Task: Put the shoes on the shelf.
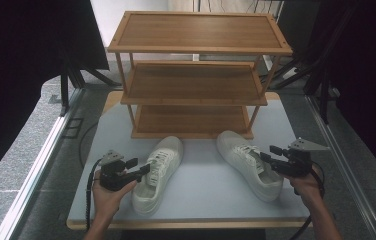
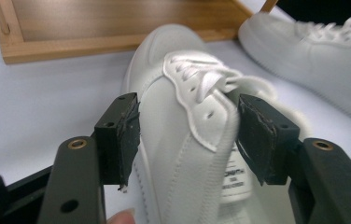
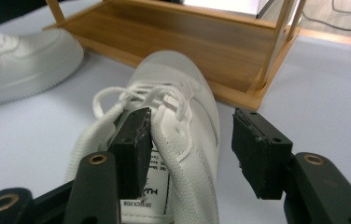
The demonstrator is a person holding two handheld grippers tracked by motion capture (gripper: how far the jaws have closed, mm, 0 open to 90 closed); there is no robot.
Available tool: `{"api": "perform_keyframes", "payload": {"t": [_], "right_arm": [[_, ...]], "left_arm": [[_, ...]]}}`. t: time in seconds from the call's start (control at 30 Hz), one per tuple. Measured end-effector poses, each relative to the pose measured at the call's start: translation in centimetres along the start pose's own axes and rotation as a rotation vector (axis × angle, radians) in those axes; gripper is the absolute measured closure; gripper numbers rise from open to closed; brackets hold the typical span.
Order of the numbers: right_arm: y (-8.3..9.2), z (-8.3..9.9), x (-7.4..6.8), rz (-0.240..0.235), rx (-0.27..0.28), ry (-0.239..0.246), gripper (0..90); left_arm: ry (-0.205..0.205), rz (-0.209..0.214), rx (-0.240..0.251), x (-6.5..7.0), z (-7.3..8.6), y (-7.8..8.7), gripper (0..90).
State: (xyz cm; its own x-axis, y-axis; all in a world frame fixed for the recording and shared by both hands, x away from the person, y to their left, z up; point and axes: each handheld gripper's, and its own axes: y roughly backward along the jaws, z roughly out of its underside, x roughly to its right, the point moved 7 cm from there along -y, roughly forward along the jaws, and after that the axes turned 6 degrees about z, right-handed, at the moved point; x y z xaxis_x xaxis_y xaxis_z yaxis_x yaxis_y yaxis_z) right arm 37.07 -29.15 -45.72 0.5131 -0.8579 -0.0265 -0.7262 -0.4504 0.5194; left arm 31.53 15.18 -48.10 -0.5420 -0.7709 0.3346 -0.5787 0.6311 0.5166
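Smooth white leather left shoe (image 1: 157, 172) lower centre: left gripper (image 1: 137, 170) jaws straddle its side wall, apart. Right gripper (image 1: 270, 155) gapes over the right shoe's (image 1: 248, 164) padded collar; slatted bamboo rack (image 1: 196, 75) above.

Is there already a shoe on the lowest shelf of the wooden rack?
No, both white shoes lie on the table in front of the wooden rack, whose shelves are bare.

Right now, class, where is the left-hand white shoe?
In the high view the left-hand white shoe lies on the table, toe towards the wooden rack, beside the left gripper.
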Motion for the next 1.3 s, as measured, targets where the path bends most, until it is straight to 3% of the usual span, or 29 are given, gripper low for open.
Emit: {"api": "perform_keyframes", "payload": {"t": [0.17,0.33,0.43,0.47,0.5,0.57,0.63,0.8,1.0,1.17,1.3], "right_arm": [[-1.5,0.4,0.0,-0.006,-0.035,0.029,46.0],[-2.5,0.8,0.0,-0.022,-0.058,0.030,45.9],[-2.9,1.3,0.4,0.008,-0.091,0.039,48.0],[-3.2,1.6,0.6,0.028,-0.108,0.044,49.2],[-3.4,1.8,0.9,0.024,-0.109,0.008,51.9],[-3.5,1.8,1.1,0.015,-0.105,-0.006,53.5],[-3.7,1.9,0.9,-0.025,-0.100,-0.025,63.7],[-3.7,1.8,0.9,-0.011,-0.098,-0.012,76.2],[-3.5,1.7,0.7,0.005,-0.068,-0.043,81.0],[-3.3,1.6,0.4,0.002,-0.051,-0.058,81.4],[-2.9,1.4,-0.2,-0.028,-0.027,-0.067,81.5]], "left_arm": [[-0.012,-0.008,-0.006,0.0,0.0,-0.8,41.0],[-0.041,-0.031,-0.045,-0.1,0.4,-1.8,43.3],[-0.040,-0.028,-0.052,-0.4,0.5,-2.5,45.3],[-0.041,-0.028,-0.051,-0.4,0.5,-2.7,47.0],[-0.036,-0.020,-0.045,-0.4,0.4,-2.9,50.9],[-0.032,0.003,-0.036,-0.4,0.3,-3.0,53.3],[-0.043,-0.005,-0.029,-0.4,0.2,-3.1,61.7],[-0.053,-0.041,-0.012,-0.4,0.1,-3.0,73.4],[-0.057,-0.054,0.013,-0.4,0.1,-2.8,81.1],[-0.032,-0.010,0.019,-0.4,-0.3,-2.4,81.7],[-0.038,0.034,0.067,0.5,-1.2,-1.4,81.8]]}}
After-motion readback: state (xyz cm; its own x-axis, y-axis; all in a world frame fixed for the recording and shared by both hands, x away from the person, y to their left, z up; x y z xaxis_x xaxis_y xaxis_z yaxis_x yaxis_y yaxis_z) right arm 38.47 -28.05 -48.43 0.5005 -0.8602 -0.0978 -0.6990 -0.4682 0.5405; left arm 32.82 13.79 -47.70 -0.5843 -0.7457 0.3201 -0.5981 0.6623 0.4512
